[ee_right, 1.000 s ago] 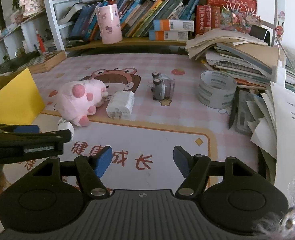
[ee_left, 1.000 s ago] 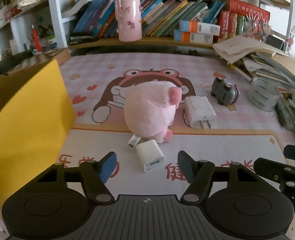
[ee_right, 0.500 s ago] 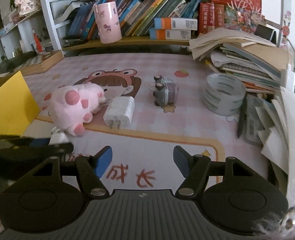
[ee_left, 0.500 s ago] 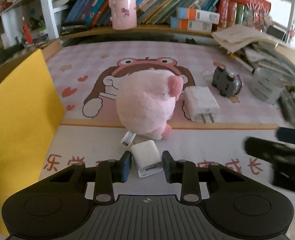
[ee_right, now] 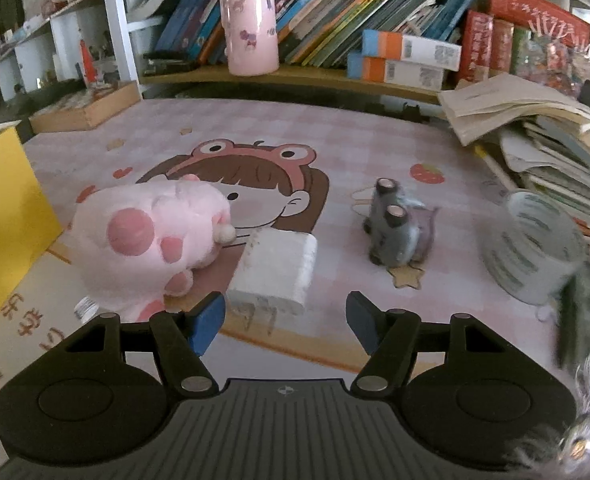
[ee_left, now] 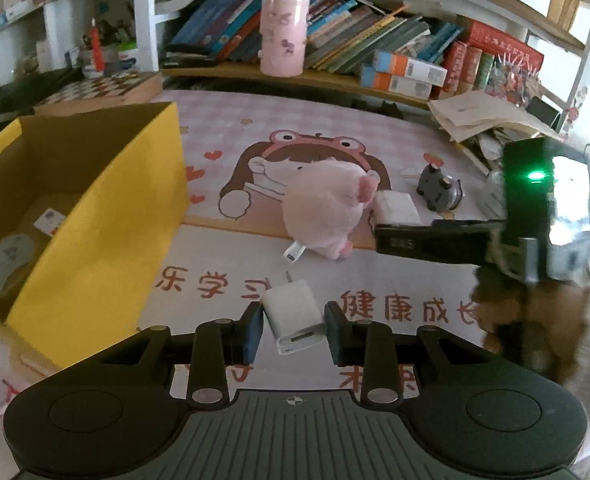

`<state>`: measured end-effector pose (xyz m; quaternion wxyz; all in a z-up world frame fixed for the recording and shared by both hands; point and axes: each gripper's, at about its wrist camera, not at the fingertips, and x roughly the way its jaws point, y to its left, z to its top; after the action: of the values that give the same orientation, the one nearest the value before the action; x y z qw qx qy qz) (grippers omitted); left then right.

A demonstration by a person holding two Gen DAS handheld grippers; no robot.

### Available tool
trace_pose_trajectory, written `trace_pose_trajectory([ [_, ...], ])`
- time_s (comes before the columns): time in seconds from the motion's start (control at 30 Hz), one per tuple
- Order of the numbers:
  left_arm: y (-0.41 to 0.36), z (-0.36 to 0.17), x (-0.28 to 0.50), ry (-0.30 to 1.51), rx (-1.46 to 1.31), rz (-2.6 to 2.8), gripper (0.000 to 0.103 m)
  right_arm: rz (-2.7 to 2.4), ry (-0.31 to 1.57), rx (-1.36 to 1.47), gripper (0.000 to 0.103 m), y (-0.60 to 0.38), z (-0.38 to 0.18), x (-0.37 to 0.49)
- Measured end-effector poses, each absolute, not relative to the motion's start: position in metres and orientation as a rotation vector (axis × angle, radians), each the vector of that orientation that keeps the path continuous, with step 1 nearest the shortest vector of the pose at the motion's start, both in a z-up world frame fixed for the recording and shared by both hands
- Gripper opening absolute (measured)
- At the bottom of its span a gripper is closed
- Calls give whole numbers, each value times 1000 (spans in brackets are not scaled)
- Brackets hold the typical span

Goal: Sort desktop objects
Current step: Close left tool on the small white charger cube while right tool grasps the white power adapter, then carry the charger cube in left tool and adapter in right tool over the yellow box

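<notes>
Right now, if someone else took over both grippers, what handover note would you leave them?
Left gripper: shut on the small white charger, lifted off the mat, near the yellow box.
Right gripper: open and holding nothing, just short of the large white adapter.
On the mat: the pink plush touching that adapter, the grey toy, the tape roll.
Done: small charger picked up.
Left: drop it in the box, then sort the rest.
</notes>
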<state>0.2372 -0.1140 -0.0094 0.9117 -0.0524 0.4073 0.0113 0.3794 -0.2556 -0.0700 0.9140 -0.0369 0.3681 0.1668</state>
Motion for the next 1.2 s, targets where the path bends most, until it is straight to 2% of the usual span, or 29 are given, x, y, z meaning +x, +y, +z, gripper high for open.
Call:
trace_pose_trajectory([
  [0.13, -115, -2, 235, 829, -112, 19, 32, 339, 749, -88, 62, -251, -73, 389],
  [0.2, -116, 0, 235, 824, -115, 14, 32, 343, 743, -91, 57, -249, -74, 391],
  [0.23, -117, 1, 235, 823, -115, 11, 32, 348, 738, -100, 46, -248, -73, 392],
  [0.4, -120, 3, 234, 819, -116, -3, 32, 339, 752, -85, 41, -253, -71, 389],
  [0.7, -126, 4, 231, 807, -114, -40, 32, 337, 781, -41, 41, -281, -66, 351],
  [1.2, -128, 16, 216, 763, -154, -103, 32, 370, 706, -58, 41, -308, -29, 279],
])
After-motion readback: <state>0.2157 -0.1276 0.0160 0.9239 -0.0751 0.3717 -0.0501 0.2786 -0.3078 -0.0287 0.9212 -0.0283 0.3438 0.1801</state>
